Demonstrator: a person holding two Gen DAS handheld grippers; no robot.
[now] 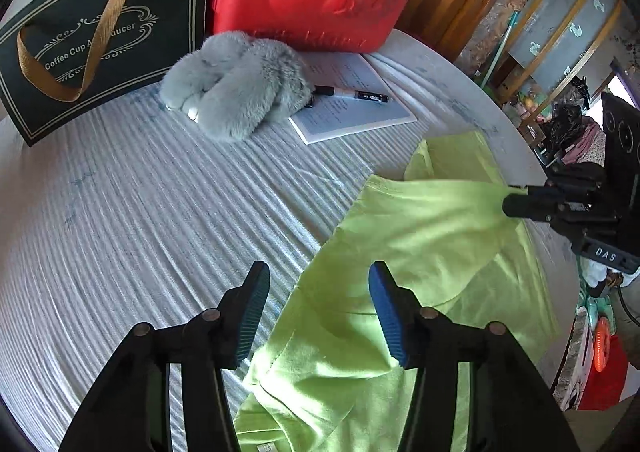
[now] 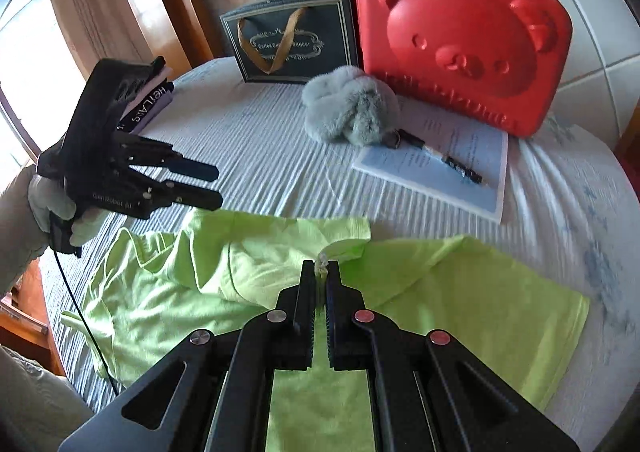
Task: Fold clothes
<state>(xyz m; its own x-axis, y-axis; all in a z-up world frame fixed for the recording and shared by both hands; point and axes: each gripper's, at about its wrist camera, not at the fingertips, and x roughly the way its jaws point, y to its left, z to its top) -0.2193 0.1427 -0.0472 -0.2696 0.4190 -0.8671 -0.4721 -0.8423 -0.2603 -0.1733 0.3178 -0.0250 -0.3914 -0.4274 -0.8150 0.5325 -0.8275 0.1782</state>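
A lime-green shirt (image 1: 420,236) lies crumpled on the round table's white ribbed cloth (image 1: 140,212), toward its right side. In the left wrist view my left gripper (image 1: 319,268) hovers open above the shirt's left edge, with nothing pinched between its blue pads (image 1: 386,316). The right gripper (image 2: 322,268) is shut on a bunched fold of the shirt (image 2: 460,292) and holds it slightly raised. From the left wrist view the right gripper (image 1: 516,204) enters from the right, clamped on the fabric. The left gripper (image 2: 218,188) shows open at the left of the right wrist view, held by a gloved hand (image 2: 48,204).
At the back stand a red bear-face case (image 2: 464,44) and a dark gift bag (image 2: 292,40). A grey fluffy toy (image 2: 348,108) rests beside a notebook (image 2: 460,176) with a pen (image 2: 460,166). Folded clothes (image 2: 148,108) lie at the far left edge.
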